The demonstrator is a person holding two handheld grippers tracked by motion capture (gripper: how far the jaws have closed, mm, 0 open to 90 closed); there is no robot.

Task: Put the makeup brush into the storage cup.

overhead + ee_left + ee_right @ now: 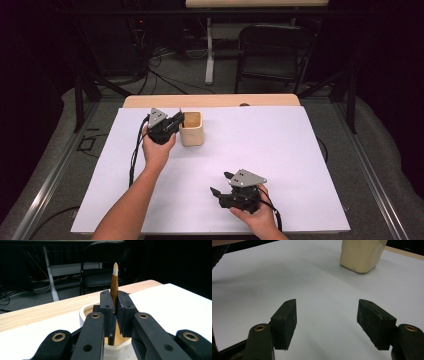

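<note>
A cream square cup (191, 128) stands on the white sheet (280, 150) toward the back left. My left gripper (178, 119) sits at the cup's left rim, shut on a thin brown stick with a white tip (114, 282). The stick stands upright between the jaws, and its dark lower end reaches down into the cup (87, 312). My right gripper (222, 184) rests low over the sheet near the front, open with nothing between its jaws. In the right gripper view the cup (360, 255) stands ahead and to the right of that gripper (327, 320).
The wooden table edge (215, 100) shows behind the sheet. A black folding chair (272, 55) and a white table leg (209, 50) stand on the floor beyond. Cables trail from the left gripper down the sheet's left side.
</note>
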